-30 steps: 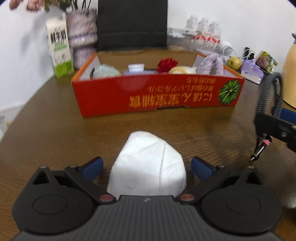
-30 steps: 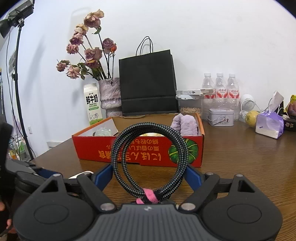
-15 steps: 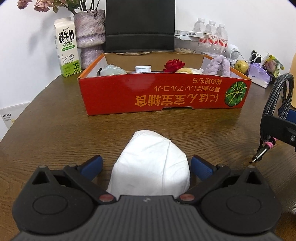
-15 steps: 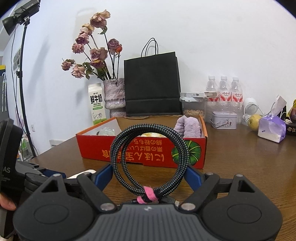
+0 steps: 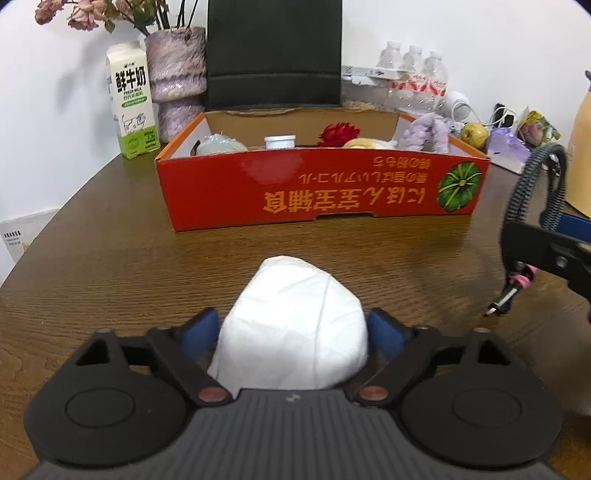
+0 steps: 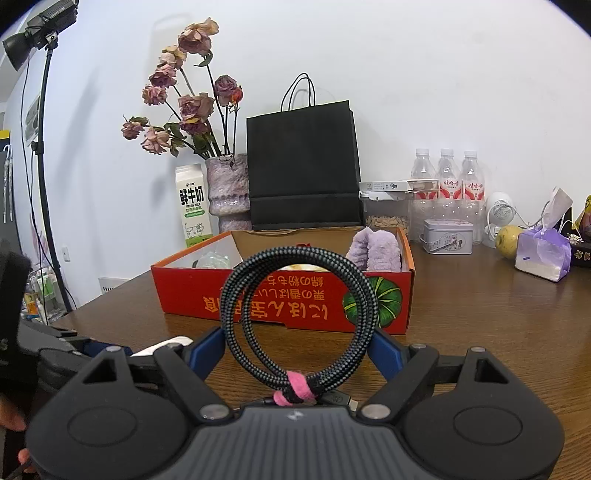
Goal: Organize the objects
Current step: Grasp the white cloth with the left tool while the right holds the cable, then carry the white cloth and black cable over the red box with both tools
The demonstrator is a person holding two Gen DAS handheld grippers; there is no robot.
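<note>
Facing box (image 5: 321, 192) rim; fingers (image 5: 201, 330) gripping bundle (image 5: 295, 332).

Even, bright indoor light, both views. White wall (image 6: 424, 74) near overexposed; soft shadows on it behind the dried flowers (image 6: 184, 107). Dull glare patch on the red box (image 5: 266, 171) front and sheen on the wooden table (image 5: 110, 266). Strong fisheye bending, dark corners. White bundle (image 5: 295, 325) slightly soft. Studio lamp (image 6: 40, 26) upper left, right view.
</note>
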